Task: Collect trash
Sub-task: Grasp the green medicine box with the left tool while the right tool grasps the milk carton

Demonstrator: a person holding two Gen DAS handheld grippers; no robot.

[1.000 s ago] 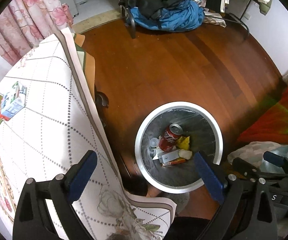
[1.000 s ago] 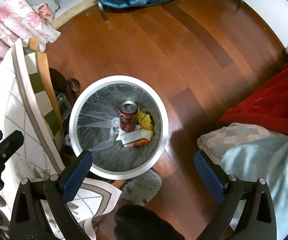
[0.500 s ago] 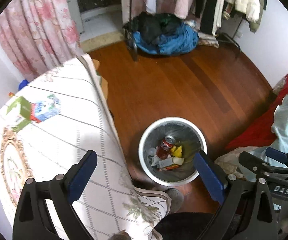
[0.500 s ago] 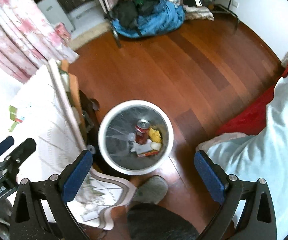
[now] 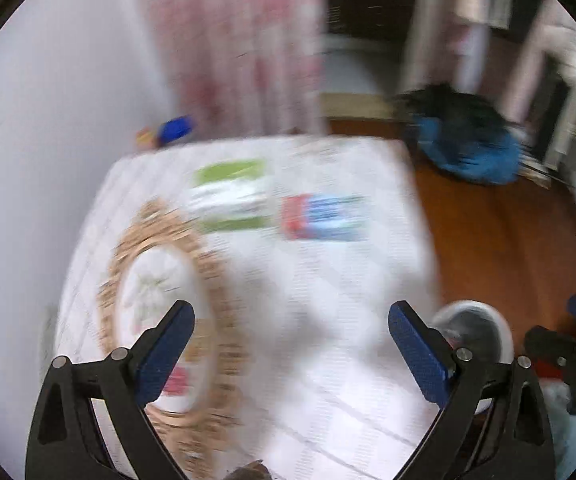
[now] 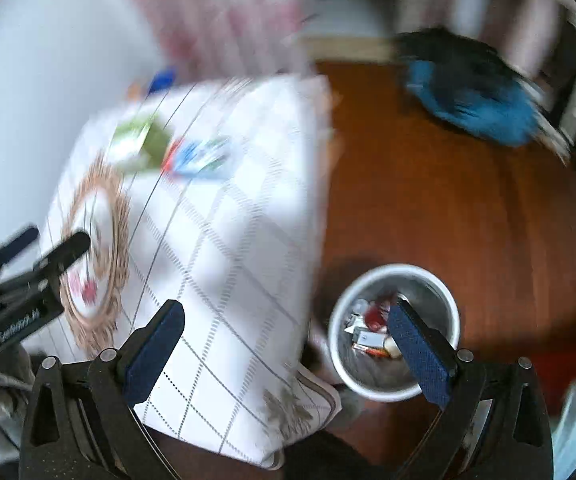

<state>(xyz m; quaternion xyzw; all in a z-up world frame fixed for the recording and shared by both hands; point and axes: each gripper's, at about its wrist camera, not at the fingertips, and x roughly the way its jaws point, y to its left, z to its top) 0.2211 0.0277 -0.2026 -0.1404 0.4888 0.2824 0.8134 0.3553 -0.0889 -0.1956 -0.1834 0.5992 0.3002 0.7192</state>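
My left claw (image 5: pixel 291 344) hangs spread wide and empty over the bench (image 5: pixel 328 280), whose white checked cloth carries a green-and-white carton (image 5: pixel 229 196) and, just beside it, a red-and-blue pack (image 5: pixel 324 218), both badly blurred. My right claw (image 6: pixel 285 350) is likewise spread with nothing in it, one finger over the cloth's edge and the other over the bin (image 6: pixel 394 390). The bin stands on the wooden floor (image 6: pixel 468 200) beside the bench and holds trash, a red can (image 6: pixel 374 314) among it.
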